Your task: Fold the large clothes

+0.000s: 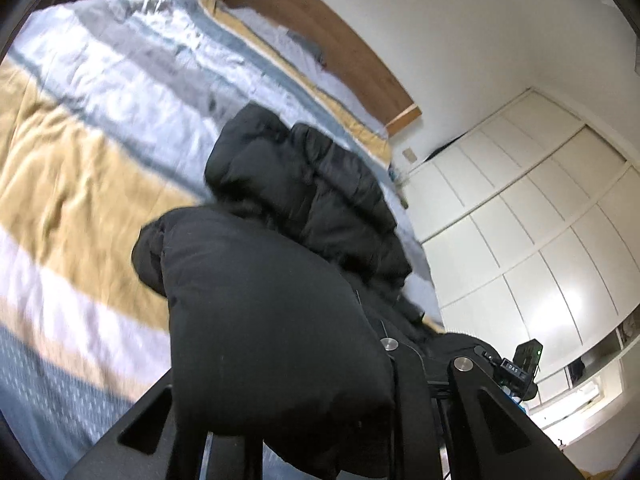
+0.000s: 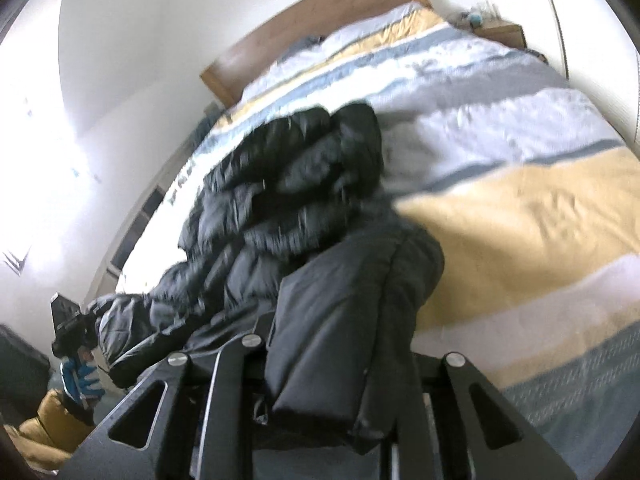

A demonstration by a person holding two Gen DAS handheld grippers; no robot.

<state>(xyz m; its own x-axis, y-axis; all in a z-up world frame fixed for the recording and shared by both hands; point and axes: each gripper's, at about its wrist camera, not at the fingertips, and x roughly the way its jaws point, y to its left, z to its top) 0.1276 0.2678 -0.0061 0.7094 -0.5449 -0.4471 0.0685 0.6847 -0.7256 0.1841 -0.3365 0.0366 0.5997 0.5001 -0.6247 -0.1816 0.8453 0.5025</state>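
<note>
A black puffy jacket (image 1: 304, 184) hangs above the striped bed, its quilted body trailing down onto the duvet. My left gripper (image 1: 320, 392) is shut on a smooth folded edge of it, and the cloth bulges over the fingers and hides their tips. In the right wrist view the same jacket (image 2: 280, 184) stretches to the left. My right gripper (image 2: 340, 392) is shut on another folded edge, which drapes over its fingers. Each view shows the other gripper at the jacket's far end: the right gripper (image 1: 520, 364) and the left gripper (image 2: 68, 320) above a blue-gloved hand (image 2: 80, 380).
The bed's duvet (image 1: 100, 152) has yellow, white, grey and blue stripes, with a wooden headboard (image 1: 320, 28) behind. White wardrobe doors (image 1: 540, 220) stand past the bed's far side. A wooden nightstand (image 2: 500, 32) sits by the headboard. A yellow cushion (image 2: 44, 424) lies low at the left.
</note>
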